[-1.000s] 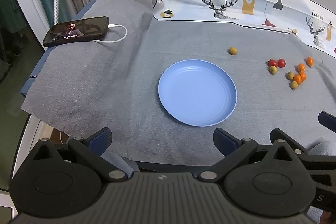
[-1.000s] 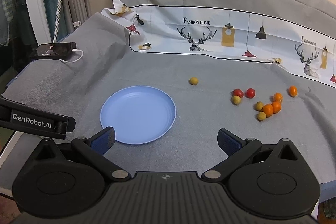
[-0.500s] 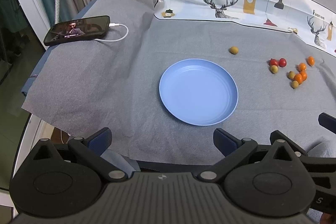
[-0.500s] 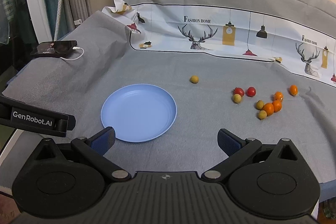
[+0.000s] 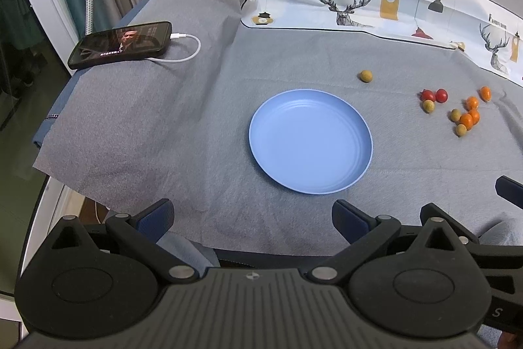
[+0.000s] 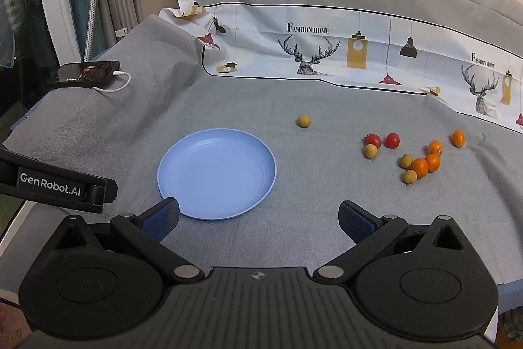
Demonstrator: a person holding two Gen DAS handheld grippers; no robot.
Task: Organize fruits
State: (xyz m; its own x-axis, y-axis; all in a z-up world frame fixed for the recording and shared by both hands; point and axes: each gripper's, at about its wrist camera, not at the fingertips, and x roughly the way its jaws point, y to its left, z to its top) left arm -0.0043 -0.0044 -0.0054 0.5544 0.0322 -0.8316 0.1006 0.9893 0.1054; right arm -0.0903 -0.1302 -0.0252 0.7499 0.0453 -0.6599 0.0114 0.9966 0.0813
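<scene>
On the grey cloth (image 6: 228, 107), blue plate (image 6: 217, 174) holds nothing; both tongs (image 5: 251, 219) (image 6: 258, 218) gape, released.

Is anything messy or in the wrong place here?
Yes. The small fruits lie loose on the gray cloth instead of on the blue plate, and one yellow fruit sits apart. A charging phone rests at the table's edge.

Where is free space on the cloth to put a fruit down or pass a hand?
Bare cloth lies between the phone and the blue plate, and between the plate and the open left gripper. The plate is empty. It is crowded right of the plate, around the fruit cluster.
</scene>
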